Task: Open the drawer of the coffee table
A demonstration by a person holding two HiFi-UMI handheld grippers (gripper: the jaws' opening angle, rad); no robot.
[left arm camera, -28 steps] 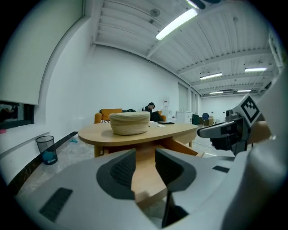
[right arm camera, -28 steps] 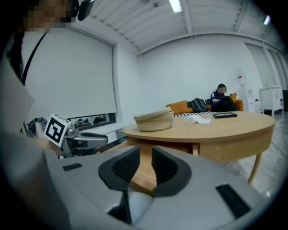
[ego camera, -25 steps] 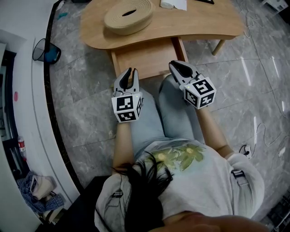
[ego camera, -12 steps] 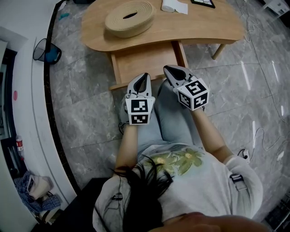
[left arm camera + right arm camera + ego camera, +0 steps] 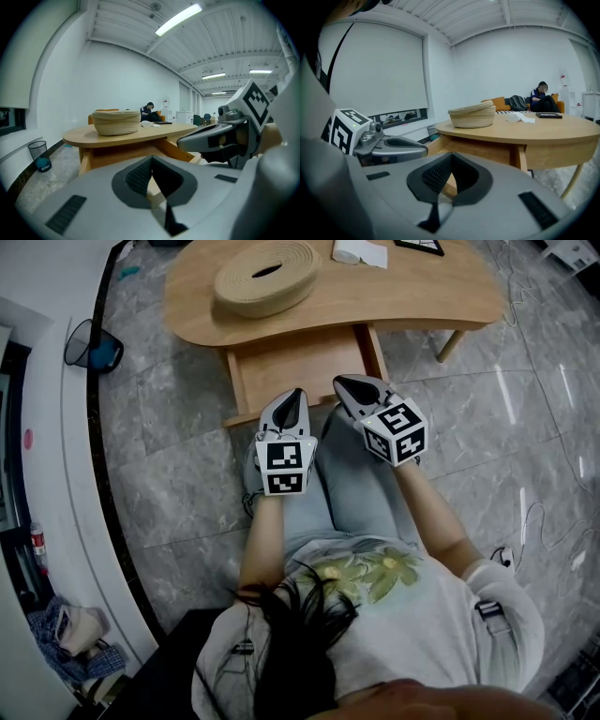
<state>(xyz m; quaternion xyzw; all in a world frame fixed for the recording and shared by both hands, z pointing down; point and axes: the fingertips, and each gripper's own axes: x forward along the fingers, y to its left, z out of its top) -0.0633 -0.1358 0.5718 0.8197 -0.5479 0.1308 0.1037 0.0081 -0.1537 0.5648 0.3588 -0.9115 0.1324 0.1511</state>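
While the drawer (image 5: 300,357) stands pulled out from under the wooden desk (image 5: 422,301), its bare wooden bottom lies open to view and its front edge faces the person's legs (image 5: 366,479) in light jeans. Just at that front edge, the left hand-held gripper (image 5: 296,396) points toward the drawer with its jaws closed together and nothing between them. The right hand-held gripper (image 5: 341,383) sits just beside it, near the drawer's right front corner, also closed and empty. Whether either tip touches the wood cannot be told. On the desk top a woven basket (image 5: 267,276) sits above the drawer, with a white paper (image 5: 361,251) lying farther right. On the grey tiled floor (image 5: 178,465), well to the left, stands a dark mesh wastebasket (image 5: 92,345).
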